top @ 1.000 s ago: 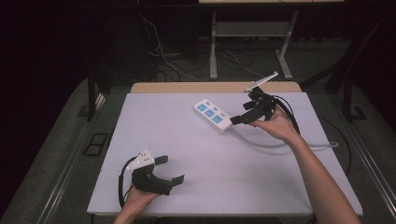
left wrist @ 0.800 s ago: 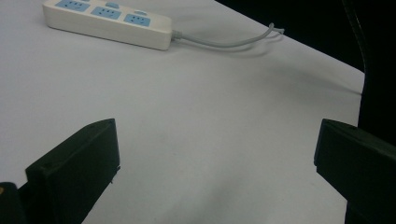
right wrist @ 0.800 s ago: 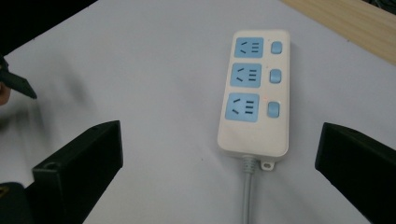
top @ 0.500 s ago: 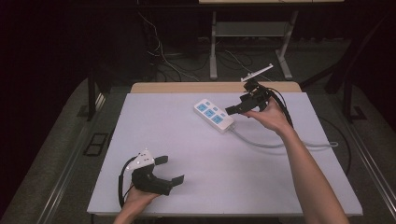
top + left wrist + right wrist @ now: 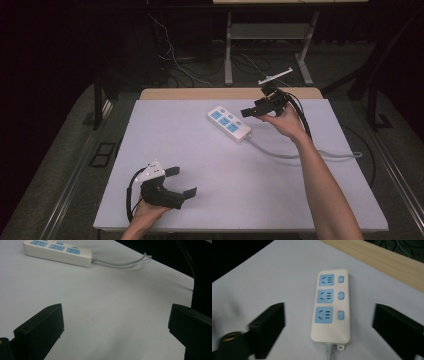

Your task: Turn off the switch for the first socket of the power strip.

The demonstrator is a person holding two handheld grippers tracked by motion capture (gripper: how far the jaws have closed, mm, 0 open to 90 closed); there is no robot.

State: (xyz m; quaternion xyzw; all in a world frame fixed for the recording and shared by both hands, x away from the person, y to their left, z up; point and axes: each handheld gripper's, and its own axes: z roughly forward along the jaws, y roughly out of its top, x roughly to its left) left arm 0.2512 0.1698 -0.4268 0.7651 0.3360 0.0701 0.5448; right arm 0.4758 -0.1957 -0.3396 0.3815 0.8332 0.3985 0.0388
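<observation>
Covering most of the bench, the white table carries one object, a white power strip lying flat toward the far side, near the middle, angled to the table edges. Wooden edge strip runs along the far side.

Power strip: three blue sockets in a row, each with a blue rocker switch beside it. Grey cord leaves the near-right end and trails across the table toward the right edge. Small mounting tab beside the cord exit.

Right gripper: held above the table just right of the strip, jaws spread wide; in the right gripper view the strip sits between them, nothing gripped.

Left gripper: low at the near-left of the table, well apart from the strip, jaws wide, empty.

Handling judgement: rigid plastic shell, probably light, smooth and likely somewhat slippery; the cord is flexible and will drag or tug if the body is lifted. Best hold looks like the long side walls, across the narrow width, clear of the switches.
</observation>
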